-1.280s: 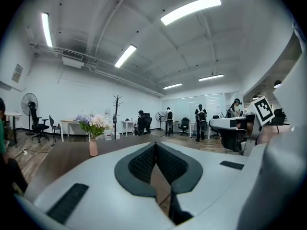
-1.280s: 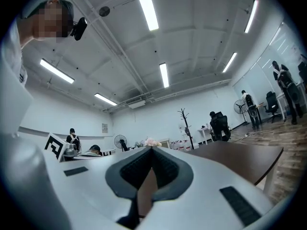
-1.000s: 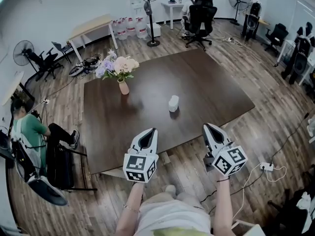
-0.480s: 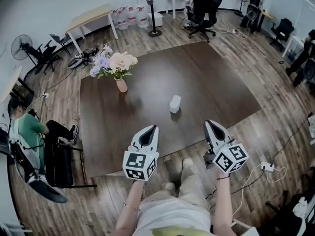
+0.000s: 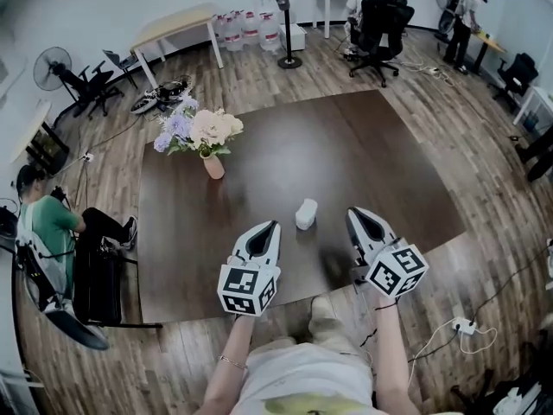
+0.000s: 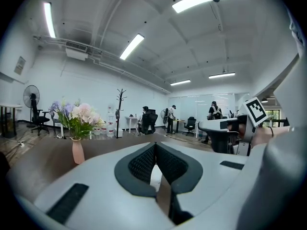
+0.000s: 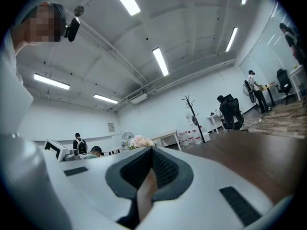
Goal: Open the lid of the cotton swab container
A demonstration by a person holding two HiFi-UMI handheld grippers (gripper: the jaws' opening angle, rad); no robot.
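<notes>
A small white cotton swab container (image 5: 306, 213) stands upright on the dark brown table (image 5: 380, 162), near its front edge. My left gripper (image 5: 270, 226) hovers just left of and nearer than the container, jaws shut and empty. My right gripper (image 5: 352, 212) sits to the container's right at about the same depth, also shut with nothing held. In the left gripper view a sliver of the white container (image 6: 154, 177) shows behind the shut jaws of the left gripper (image 6: 155, 146). The right gripper view shows the right gripper (image 7: 152, 150) with jaws shut, and the container is out of sight there.
A pink vase of flowers (image 5: 200, 137) stands at the table's back left. A seated person in green (image 5: 47, 223) is to the left of the table. Office chairs (image 5: 380, 22), a fan (image 5: 54, 66), a side table (image 5: 173, 28) and water bottles (image 5: 246, 28) line the far floor.
The view has closed in on the table: both grippers, earlier over the floor before the table's edge, are now over its front part, either side of the container.
</notes>
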